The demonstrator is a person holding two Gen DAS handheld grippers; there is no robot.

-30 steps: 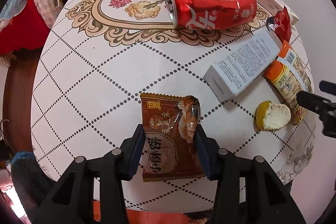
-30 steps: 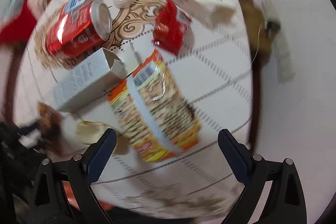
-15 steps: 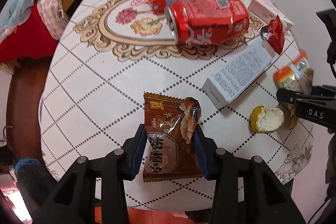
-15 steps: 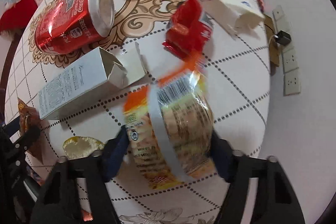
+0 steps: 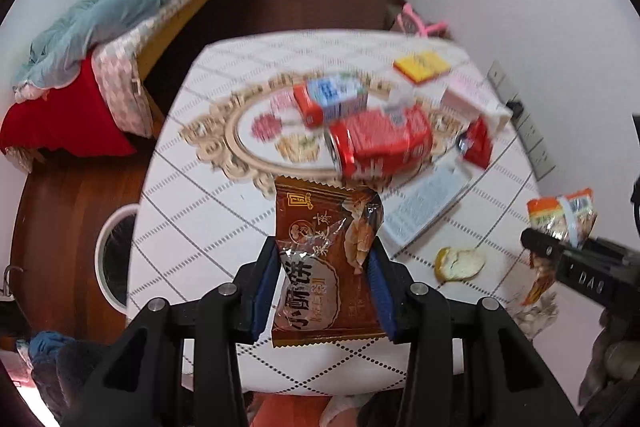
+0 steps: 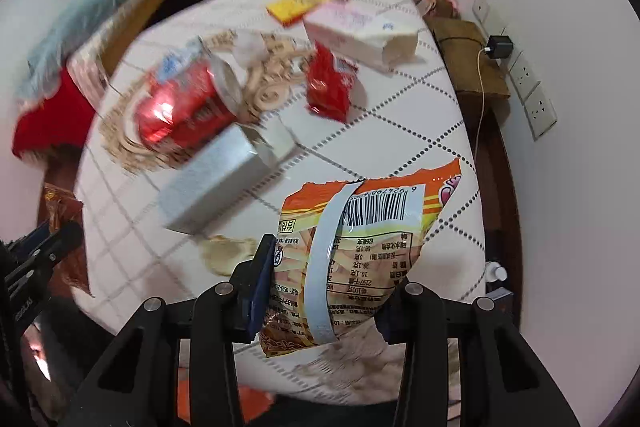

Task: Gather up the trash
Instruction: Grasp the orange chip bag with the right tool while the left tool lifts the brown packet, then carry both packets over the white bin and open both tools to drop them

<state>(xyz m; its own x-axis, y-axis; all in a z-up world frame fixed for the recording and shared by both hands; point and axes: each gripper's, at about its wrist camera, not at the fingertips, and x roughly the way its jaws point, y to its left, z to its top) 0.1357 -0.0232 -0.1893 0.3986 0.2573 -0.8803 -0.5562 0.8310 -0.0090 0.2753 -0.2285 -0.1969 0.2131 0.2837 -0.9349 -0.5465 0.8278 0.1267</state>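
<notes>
- The brown snack wrapper (image 5: 326,259) is glossy and crinkled, with pale lettering on its lower half and a zigzag bottom edge. It sits low in the centre of the left wrist view, above the desk (image 5: 192,211).
- The orange snack bag (image 6: 352,251) is torn open along its top, with a barcode panel and a pale strip running down its back. It fills the lower centre of the right wrist view.
- Other trash lies on the desk: a red can (image 5: 380,143) on its side, a grey carton (image 6: 218,183), a small red packet (image 6: 330,85), a pink-and-white box (image 6: 356,31), a yellow pack (image 5: 422,65) and a piece of peel (image 5: 460,263).
- Most of the desk is smeared by motion blur in both views, so labels on the can and cartons cannot be read.
- The orange snack bag hides the inner face of the right-hand finger in the right wrist view.
- The left gripper (image 5: 324,291) has its fingers (image 5: 266,287) clenched on both sides of the brown snack wrapper.
- The right gripper (image 6: 324,287) has its fingers (image 6: 260,287) closed against the orange snack bag, pinching its lower half.
</notes>
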